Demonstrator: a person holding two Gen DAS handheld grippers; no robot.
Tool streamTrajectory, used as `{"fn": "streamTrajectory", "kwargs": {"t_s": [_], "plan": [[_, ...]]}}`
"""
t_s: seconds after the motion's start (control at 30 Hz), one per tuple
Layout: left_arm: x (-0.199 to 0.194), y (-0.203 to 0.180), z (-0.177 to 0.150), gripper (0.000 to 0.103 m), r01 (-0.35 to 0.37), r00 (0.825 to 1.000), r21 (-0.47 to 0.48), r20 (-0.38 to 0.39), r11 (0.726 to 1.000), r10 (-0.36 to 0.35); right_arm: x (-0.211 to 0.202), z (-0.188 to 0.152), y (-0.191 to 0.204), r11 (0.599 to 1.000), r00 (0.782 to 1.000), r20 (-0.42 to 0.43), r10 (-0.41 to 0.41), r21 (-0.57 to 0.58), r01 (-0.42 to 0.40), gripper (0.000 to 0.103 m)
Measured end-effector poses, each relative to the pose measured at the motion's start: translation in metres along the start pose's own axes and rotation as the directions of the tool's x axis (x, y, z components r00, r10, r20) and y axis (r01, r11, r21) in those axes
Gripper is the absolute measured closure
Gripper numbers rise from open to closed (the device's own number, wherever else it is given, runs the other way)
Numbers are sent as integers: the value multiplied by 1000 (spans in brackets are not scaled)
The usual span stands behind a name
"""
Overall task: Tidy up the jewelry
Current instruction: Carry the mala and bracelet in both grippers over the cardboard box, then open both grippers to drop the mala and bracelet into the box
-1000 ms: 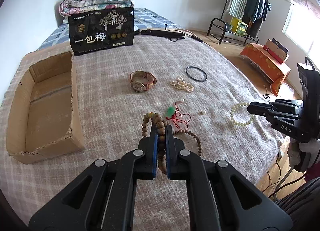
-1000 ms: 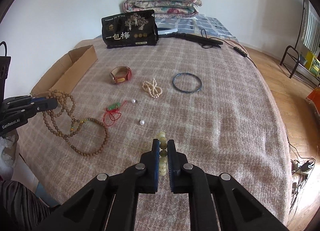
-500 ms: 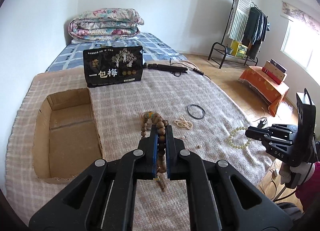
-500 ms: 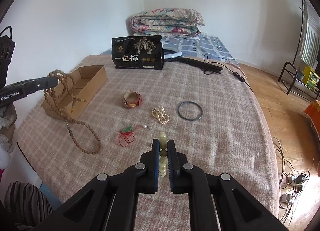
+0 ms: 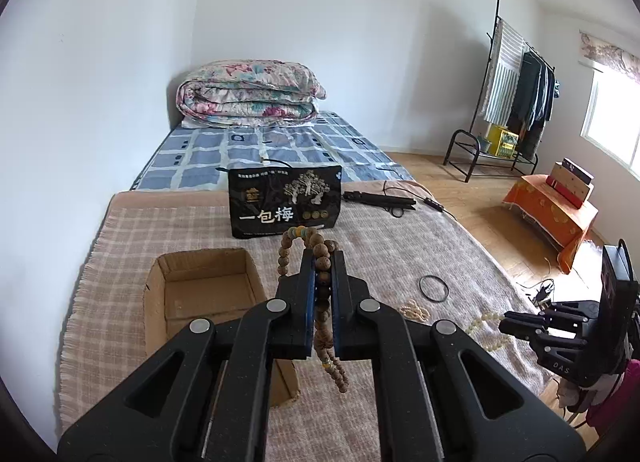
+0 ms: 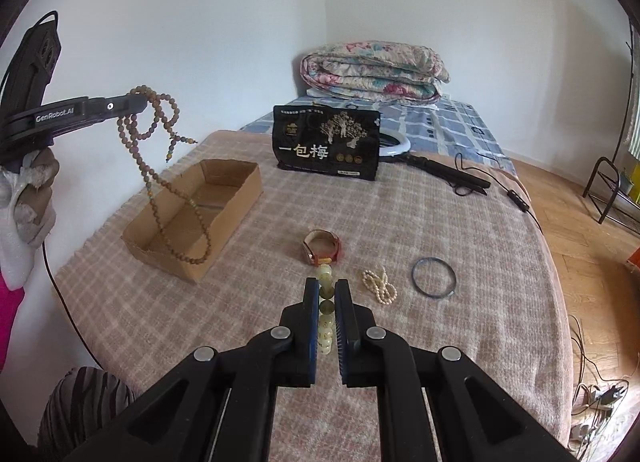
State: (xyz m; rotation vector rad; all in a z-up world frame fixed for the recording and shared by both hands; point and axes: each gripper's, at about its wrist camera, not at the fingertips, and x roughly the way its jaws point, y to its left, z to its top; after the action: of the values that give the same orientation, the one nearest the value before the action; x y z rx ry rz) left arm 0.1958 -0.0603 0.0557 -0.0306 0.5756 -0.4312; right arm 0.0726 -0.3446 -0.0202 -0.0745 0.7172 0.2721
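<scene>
Your left gripper (image 5: 323,262) is clamped on the wooden bead necklace (image 6: 160,158), dangling above the cardboard box (image 6: 224,202) at approx. 10 o'clock. Your right gripper (image 6: 326,290) pinches the pale bead bracelet (image 6: 325,282) over the blanket (image 6: 280,302); watch (image 6: 322,248) at 12.

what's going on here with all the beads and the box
A person is tidying jewelry on a blanket-covered bed with two handheld grippers. The left gripper is shut on a long brown bead necklace, dangling it over the cardboard box. The right gripper is shut on a pale bead bracelet. A watch, pearl strand and dark bangle lie on the blanket.
</scene>
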Motion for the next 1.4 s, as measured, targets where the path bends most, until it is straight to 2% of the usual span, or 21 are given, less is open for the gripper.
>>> {"fn": "streamTrajectory", "kwargs": {"t_s": [0.23,0.63,0.8,0.97,1.13,1.27,1.33,1.37,1.4], "plan": [[14,44,14,99,-58,998,-23,10,998,58,27,35,40,995,996,28,89,-41,-87,98],[55,128,-1,99,-126,990,-117,-77,985,117,88,78,110,965,969,23,245,-104,-241,98],[78,137,-13,99,-123,987,-114,-122,986,109,118,80,135,952,960,-17,280,-119,-280,98],[99,141,-23,99,-122,980,-117,-168,985,102,146,79,152,943,946,-50,320,-83,-323,98],[114,152,-31,99,-142,974,-138,-198,980,113,169,71,163,942,942,-98,320,-78,-328,98],[120,161,-36,99,-135,971,-174,-218,975,96,178,64,164,941,939,-126,320,-72,-330,97],[122,164,-35,98,-130,969,-184,-230,974,86,178,62,165,943,941,-132,312,-75,-324,93],[123,165,-36,97,-122,968,-189,-238,974,76,177,61,164,944,941,-132,310,-75,-322,79],[122,166,-37,84,-121,968,-192,-238,974,74,175,61,164,946,944,-123,306,-75,-316,66]]}}
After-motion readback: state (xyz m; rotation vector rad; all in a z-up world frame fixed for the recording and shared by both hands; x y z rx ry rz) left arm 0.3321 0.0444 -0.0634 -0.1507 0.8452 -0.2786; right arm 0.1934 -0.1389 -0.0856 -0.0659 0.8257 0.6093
